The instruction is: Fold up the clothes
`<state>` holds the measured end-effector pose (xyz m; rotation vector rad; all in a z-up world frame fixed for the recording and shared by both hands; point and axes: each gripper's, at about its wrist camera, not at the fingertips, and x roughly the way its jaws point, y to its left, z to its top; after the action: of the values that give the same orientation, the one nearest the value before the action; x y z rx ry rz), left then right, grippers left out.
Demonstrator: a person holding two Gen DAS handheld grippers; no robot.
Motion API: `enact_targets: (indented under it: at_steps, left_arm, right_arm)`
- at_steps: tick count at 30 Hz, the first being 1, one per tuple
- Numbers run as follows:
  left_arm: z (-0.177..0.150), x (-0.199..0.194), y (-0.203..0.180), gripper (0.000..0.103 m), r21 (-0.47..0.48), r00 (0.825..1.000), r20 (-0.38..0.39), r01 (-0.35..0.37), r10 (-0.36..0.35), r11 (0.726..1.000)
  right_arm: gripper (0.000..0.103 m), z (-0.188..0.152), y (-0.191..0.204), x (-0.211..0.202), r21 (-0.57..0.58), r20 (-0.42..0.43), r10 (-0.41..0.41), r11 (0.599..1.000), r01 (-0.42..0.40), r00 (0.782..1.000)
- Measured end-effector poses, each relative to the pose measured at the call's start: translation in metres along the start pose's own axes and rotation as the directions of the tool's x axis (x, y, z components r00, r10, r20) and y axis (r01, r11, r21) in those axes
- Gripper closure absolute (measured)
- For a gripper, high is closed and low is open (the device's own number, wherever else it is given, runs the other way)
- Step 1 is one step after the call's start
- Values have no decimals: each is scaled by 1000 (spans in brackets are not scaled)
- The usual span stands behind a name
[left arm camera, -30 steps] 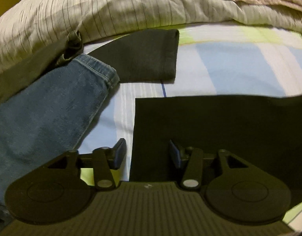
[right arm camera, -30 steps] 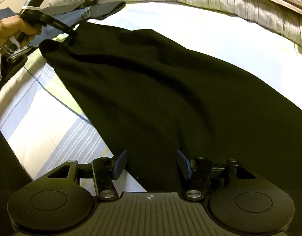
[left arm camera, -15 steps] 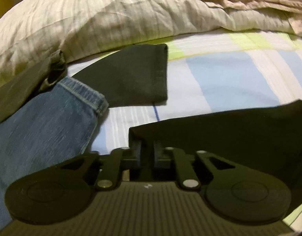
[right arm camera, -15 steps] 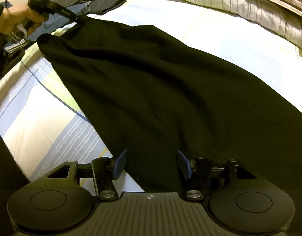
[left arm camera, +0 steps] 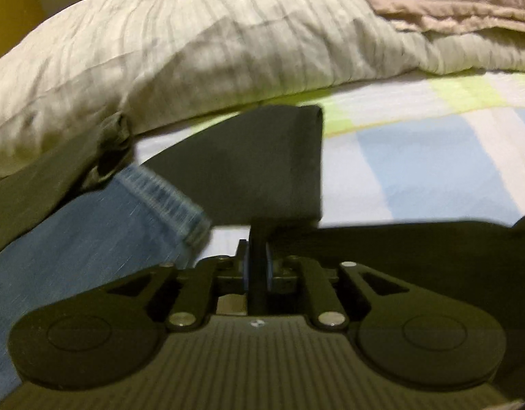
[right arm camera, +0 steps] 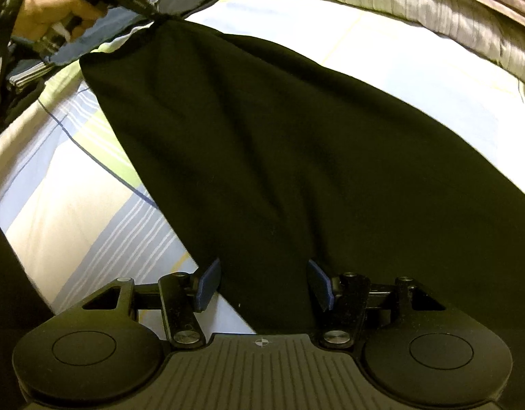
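Left hand-held gripper [left arm camera: 257, 270]: jaws just closed, corner of black garment [right arm camera: 279, 143] pinched, lifted off bed [right arm camera: 74, 205]. Garment long axis is run diagonally from left grip down to right hand-held gripper [right arm camera: 262, 285]. Right jaws held apart; near hem is straddled, not yet clamped.

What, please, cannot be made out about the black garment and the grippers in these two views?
- Black garment: right-wrist view, its near end is hidden under the right gripper and its right side is cut by the frame.
- Left gripper: its own view is blurred; the pinched fold hides the pads.
- Hand: right-wrist view, blurred and overexposed.
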<state>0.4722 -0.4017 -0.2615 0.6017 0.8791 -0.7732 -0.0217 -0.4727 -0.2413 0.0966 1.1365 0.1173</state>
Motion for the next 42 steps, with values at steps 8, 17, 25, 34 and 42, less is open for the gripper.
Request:
enact_targets:
  at_steps: [8, 17, 25, 34, 42]
  left_arm:
    - [-35, -56, -29, 86, 127, 999, 42, -10, 5, 992]
    - [-85, -63, -110, 83, 360, 998, -30, 55, -47, 931]
    - [-91, -123, -154, 81, 313, 996, -34, 85, -78, 946]
    - [-165, -210, -305, 65, 409, 943, -175, 332, -285, 850]
    - [-230, -260, -406, 57, 426, 915, -344, 352, -210, 834]
  right_arm:
    - [43, -20, -14, -43, 116, 36, -32, 993, 28, 999]
    - [43, -86, -92, -81, 393, -11, -210, 898, 197, 978]
    - [43, -178, -135, -157, 578, -117, -359, 734, 357, 926]
    - [43, -302, -165, -203, 734, -282, -299, 545, 406, 912]
    - [42, -327, -179, -230, 652, -300, -244, 653, 385, 922]
